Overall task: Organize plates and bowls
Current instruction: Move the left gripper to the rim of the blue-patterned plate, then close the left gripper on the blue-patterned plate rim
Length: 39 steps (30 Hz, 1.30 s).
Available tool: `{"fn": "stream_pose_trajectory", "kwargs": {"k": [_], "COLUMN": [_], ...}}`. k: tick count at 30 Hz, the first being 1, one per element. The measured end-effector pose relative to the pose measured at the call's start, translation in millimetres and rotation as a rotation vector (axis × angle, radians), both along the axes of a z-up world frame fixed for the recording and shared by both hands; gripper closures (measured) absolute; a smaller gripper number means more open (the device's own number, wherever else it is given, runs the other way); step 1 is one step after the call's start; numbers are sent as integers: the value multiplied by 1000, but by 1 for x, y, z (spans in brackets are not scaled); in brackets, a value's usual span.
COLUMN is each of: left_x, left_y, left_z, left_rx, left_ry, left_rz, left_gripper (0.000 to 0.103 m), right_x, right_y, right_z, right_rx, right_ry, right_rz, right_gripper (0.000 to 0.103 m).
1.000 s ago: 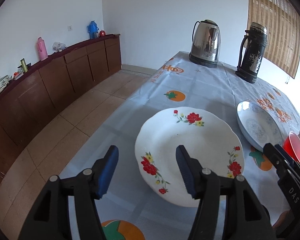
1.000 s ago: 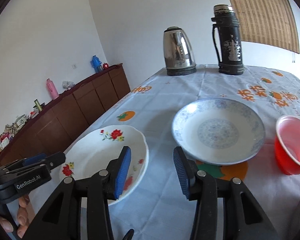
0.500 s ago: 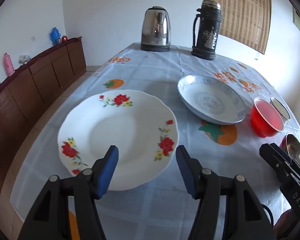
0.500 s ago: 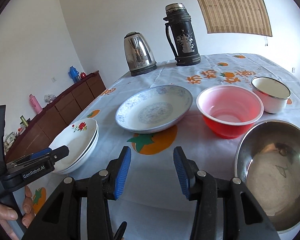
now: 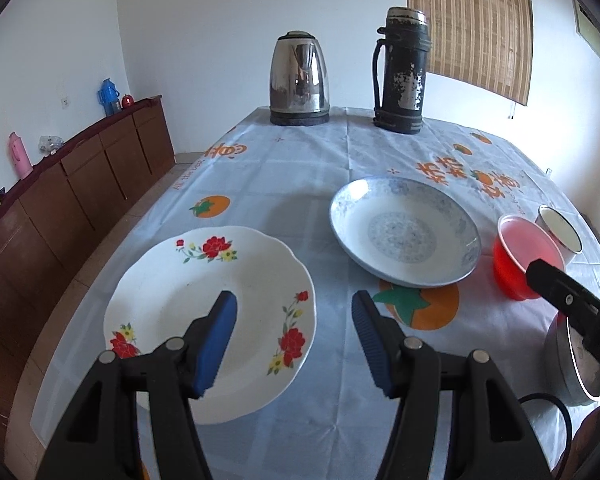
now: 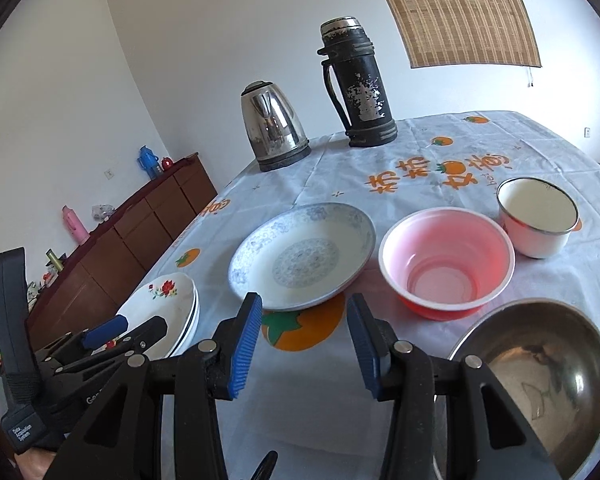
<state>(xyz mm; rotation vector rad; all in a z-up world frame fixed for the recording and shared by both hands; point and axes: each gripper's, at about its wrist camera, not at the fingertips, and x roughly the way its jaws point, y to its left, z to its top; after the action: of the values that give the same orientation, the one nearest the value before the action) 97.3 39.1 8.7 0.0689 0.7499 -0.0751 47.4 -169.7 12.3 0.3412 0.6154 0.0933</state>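
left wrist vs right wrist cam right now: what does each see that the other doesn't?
Left wrist only: the full face of the floral plate, with all its flower sprays.

Right wrist only: the inside of the steel bowl, the whole pink bowl and the white enamel cup unobstructed, and the floral plate's edge, which looks like a stack of plates.

Both: the blue-patterned plate, kettle, black flask, the tablecloth and the sideboard. The left gripper and right gripper are both open and empty.
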Motion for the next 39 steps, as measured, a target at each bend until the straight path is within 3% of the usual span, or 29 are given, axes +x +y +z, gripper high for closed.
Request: {"fn": "stream_pose_trajectory", "kwargs": {"k": [3, 22, 39], "left_x": [11, 96, 191], "left_y": [-8, -21, -49], "left_z": [0, 9, -12], "left_rx": [26, 167, 124], "left_ry": [-5, 56, 255], "left_rz": [-1, -87, -213], "left_gripper": [42, 42, 43], "right_x": [7, 55, 95], "right_y": [-3, 0, -1], "right_z": [-5, -42, -66], "right_rx": [84, 222, 233], "right_ry": [34, 149, 229], "right_rz": [15, -79, -132], "right_gripper": [56, 56, 56]}}
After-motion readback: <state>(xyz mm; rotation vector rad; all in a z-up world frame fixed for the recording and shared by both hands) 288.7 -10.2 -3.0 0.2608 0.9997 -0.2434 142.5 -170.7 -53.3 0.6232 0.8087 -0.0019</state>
